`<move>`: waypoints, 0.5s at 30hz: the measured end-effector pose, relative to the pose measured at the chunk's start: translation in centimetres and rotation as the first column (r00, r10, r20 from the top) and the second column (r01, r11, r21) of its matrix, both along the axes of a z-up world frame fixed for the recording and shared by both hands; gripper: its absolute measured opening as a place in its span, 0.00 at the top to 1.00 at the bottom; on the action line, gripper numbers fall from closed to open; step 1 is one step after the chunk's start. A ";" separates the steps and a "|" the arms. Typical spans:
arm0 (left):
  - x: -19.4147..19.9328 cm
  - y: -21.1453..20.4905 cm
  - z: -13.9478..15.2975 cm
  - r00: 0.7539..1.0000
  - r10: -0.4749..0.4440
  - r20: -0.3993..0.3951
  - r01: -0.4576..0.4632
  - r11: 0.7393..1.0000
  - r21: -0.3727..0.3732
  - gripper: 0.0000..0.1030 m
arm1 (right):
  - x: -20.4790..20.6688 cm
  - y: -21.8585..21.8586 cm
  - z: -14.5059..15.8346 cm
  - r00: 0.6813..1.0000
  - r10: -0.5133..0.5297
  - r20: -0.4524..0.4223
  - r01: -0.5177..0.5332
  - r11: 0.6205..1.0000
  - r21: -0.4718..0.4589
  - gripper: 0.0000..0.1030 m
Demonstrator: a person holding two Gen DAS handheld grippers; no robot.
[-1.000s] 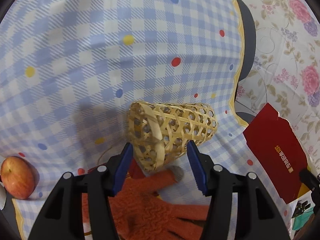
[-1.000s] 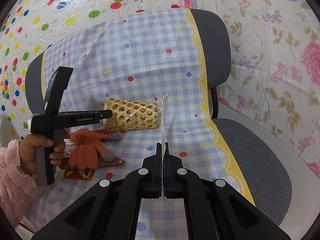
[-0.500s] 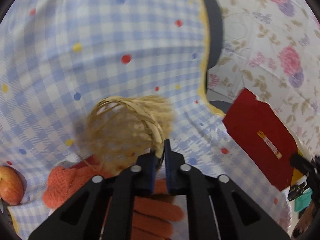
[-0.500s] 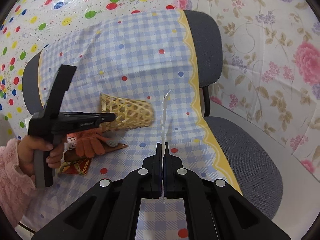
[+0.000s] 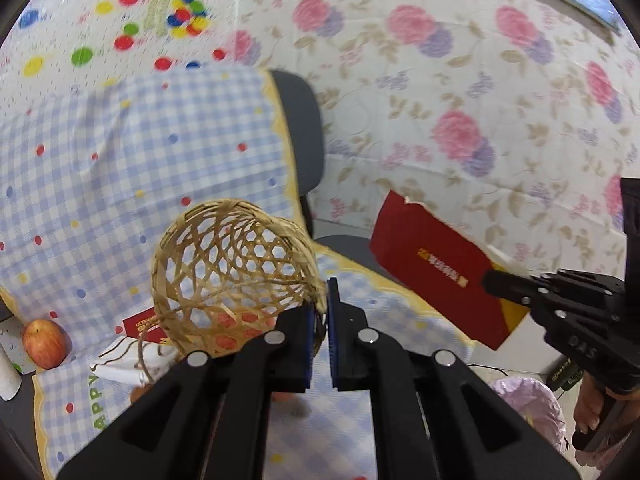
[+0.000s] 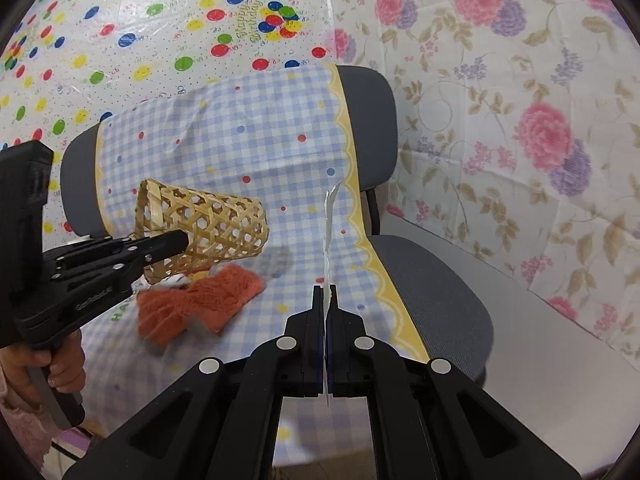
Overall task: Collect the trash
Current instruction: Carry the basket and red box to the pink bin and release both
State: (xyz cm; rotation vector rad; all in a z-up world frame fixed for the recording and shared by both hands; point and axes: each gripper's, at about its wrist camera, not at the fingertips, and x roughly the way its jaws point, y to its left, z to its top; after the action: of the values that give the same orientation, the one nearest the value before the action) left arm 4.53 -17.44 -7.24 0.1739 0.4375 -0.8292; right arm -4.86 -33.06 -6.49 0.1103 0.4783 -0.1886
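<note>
Lifted off the blue checked cloth (image 6: 256, 160) since a second ago, the woven bamboo basket (image 5: 234, 276) is now held in the air above the grey chair seat's (image 6: 440, 280) left half, its rim clamped in the closed left gripper (image 5: 327, 312). An orange knitted glove (image 6: 200, 300) is left lying on the cloth beneath it. A red apple (image 5: 44, 343) sits at the cloth's left edge. A flat red envelope (image 5: 436, 264) is pinched edge-on in the shut right gripper (image 6: 325, 312)
</note>
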 end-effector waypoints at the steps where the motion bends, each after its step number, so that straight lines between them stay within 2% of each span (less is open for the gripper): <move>1: -1.7 -0.3 0.4 0.999 -0.018 0.040 0.018 1.000 -0.004 0.96 | -1.1 -0.2 0.3 1.000 -0.014 0.008 0.014 1.000 -0.007 0.99; 4: -4.5 -1.1 1.5 0.995 -0.053 0.088 0.053 0.999 -0.005 0.96 | -3.4 -1.2 1.2 0.998 -0.057 0.028 0.057 0.998 -0.006 0.99; 7: -6.3 -2.2 2.7 0.991 -0.091 0.100 0.095 0.995 -0.030 0.96 | -5.4 -2.1 2.1 0.995 -0.090 0.050 0.090 0.996 0.004 0.99; 11: -8.2 -2.9 3.1 0.986 -0.143 0.084 0.147 0.988 -0.050 0.96 | -7.6 -2.5 2.8 0.992 -0.116 0.050 0.117 0.993 -0.021 0.99; 15: -9.8 -2.9 1.2 0.983 -0.182 0.010 0.182 0.982 -0.041 0.96 | -10.4 -2.3 2.1 0.988 -0.151 0.020 0.152 0.988 -0.030 0.99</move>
State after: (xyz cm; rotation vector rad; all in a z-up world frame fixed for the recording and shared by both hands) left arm -5.32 -20.39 -6.07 0.1796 0.4020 -1.0166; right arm -15.23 -35.39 -4.40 0.1176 0.4498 -0.3439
